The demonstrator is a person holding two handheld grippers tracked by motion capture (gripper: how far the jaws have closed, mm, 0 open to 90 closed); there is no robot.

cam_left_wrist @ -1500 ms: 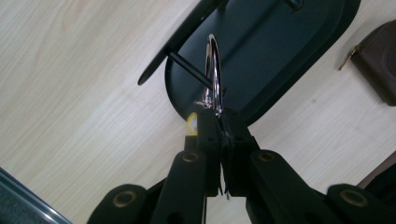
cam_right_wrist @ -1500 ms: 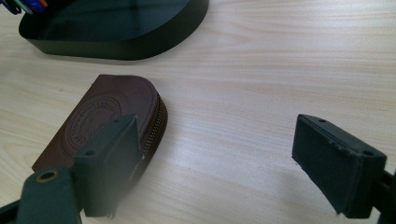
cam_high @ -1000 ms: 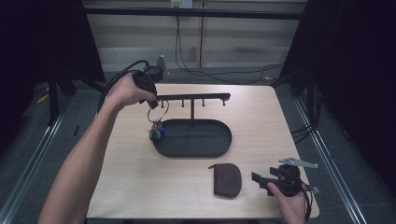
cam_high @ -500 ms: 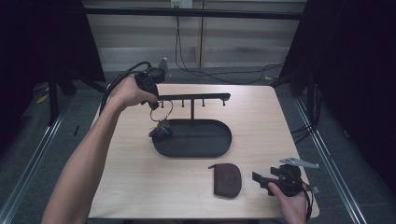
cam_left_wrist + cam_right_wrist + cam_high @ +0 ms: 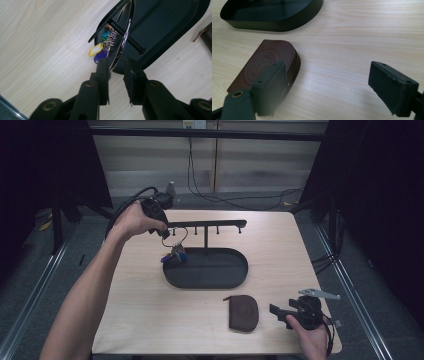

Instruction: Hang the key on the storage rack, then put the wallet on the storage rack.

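Fingers of the left gripper (image 5: 115, 72) stand a little apart, straddling the lower arc of a chrome key ring (image 5: 125, 37) without visibly pressing it; whether either pad touches the metal cannot be told. Key ring: looped over a peg at the left end of the black key rack (image 5: 205, 225), its bunch of keys with yellow, blue and green tags (image 5: 102, 48) dangling beside the left rim of the rack's oval tray (image 5: 220, 282). Left gripper in the high view (image 5: 162, 227): held at the rack's left end by the person's hand. Right gripper (image 5: 327, 85): fingers spread wide, holding nothing, resting low near the front right of the tray. Brown zipped leather pouch (image 5: 265, 67): flat on the wooden table (image 5: 140, 310) in front of the tray, just beside the right gripper's left finger. Step in hand (judged): hanging the ring on the peg, or releasing it there. Next move calls for withdrawing the left gripper from the rack without catching the ring; the pouch likely follows.
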